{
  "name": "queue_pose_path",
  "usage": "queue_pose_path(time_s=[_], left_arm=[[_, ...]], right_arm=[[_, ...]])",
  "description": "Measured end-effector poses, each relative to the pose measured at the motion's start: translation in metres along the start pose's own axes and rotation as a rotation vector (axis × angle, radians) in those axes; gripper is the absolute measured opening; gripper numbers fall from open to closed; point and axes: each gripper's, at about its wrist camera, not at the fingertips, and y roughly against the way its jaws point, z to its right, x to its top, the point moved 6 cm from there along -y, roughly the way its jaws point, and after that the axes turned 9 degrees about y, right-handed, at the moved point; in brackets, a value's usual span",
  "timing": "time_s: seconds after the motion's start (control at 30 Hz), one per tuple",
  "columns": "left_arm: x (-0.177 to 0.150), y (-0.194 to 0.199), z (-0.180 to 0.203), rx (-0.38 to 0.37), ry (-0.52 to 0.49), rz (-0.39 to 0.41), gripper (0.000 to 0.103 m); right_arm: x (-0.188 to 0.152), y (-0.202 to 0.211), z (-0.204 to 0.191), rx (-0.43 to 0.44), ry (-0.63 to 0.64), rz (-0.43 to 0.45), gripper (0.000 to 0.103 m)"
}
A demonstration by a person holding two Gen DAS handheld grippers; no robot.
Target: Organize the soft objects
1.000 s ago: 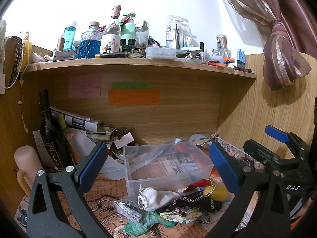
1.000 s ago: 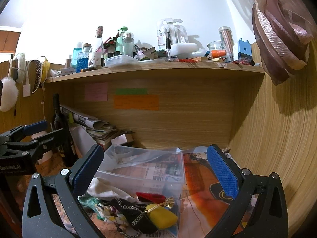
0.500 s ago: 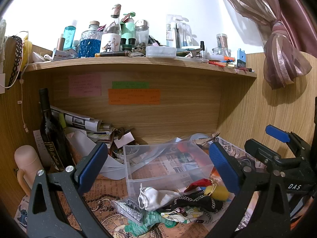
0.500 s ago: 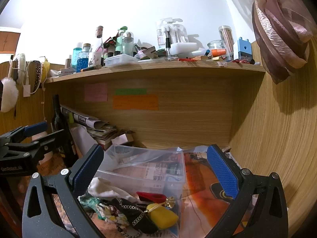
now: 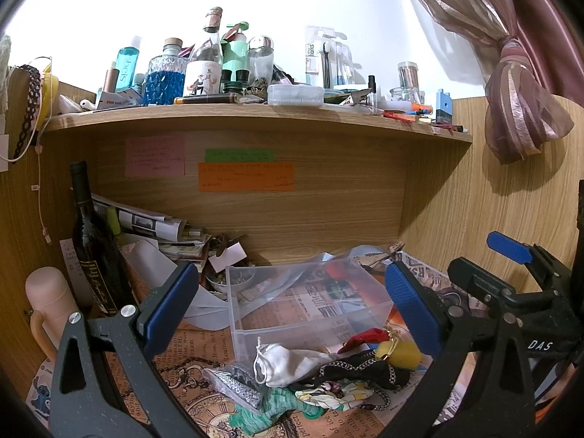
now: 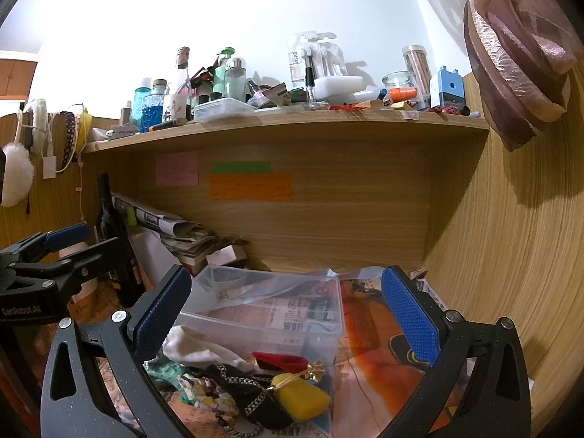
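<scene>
- Nothing has visibly moved since the earlier frames: both of your claws sit where they were, and the soft pile is undisturbed.
- Your wooden worktop [image 5: 204,343], covered in printed newspaper-style sheets, carries everything below the cluttered wooden shelf [image 5: 255,118].
- Your left claw [image 5: 292,299] is spread wide with nothing between its blue pads; it hangs above the near edge of the box and the pile.
- Your right claw [image 6: 284,308] is equally wide open and empty, framing the box and the pile from the right.
- A clear rectangular plastic box [image 5: 310,299] stands on the worktop behind the pile, with only a loose clear plastic sheet draped into it.
- A dark glass wine bottle [image 5: 93,248] stands upright at the left, well apart from the box.
- Your soft objects lie heaped on the worktop just in front of the box, touching one another.
- A white drawstring cloth pouch [image 5: 288,363] rests against the box's near wall.
- A black fabric piece with chain trim [image 5: 365,372] lies right of the pouch.
- A green knitted cloth [image 5: 277,408] lies nearest you, beside a floral patterned fabric [image 5: 335,394].
- A yellow soft pouch with a gold clasp [image 6: 301,399] sits at the right end of the heap.
- A small red fabric piece [image 6: 279,359] lies just behind it, against the box.
</scene>
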Motion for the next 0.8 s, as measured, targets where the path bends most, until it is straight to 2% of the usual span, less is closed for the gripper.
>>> queue_pose_path(time_s=[0.63,0.8], left_arm=[[-0.001,0.001,0.0,0.0,-0.004,-0.003,0.103],[-0.015,-0.01,-0.01,-0.001,-0.006,-0.066,0.103]], right_arm=[[-0.001,0.0,-0.001,-0.001,-0.005,0.001,0.103],[-0.013,-0.009,0.004,0.01,-0.01,-0.047,0.103]])
